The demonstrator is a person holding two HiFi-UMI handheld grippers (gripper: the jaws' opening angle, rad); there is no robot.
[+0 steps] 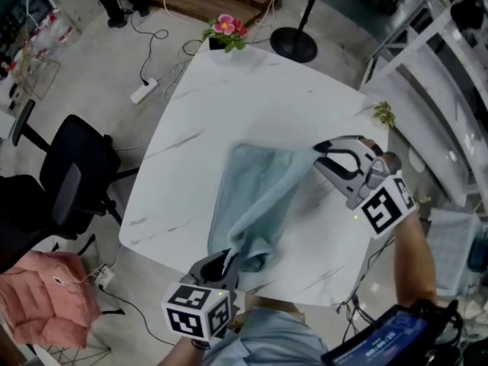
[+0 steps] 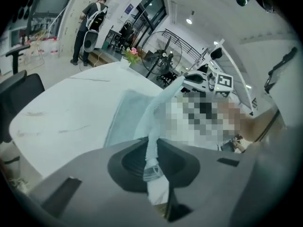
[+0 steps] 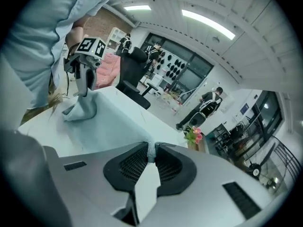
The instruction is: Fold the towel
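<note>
A pale blue towel lies on the white marble table, its two near corners lifted. My left gripper at the table's near edge is shut on one towel corner, which runs up between its pads. My right gripper at the right is shut on the other corner, held above the table. The cloth hangs in a ridge between both grippers. In the right gripper view the left gripper shows with bunched towel below it.
A pink flower pot stands on the table's far edge. A black office chair and a pink cushion are at the left. A fan stand is beyond the table. People stand far off in the room.
</note>
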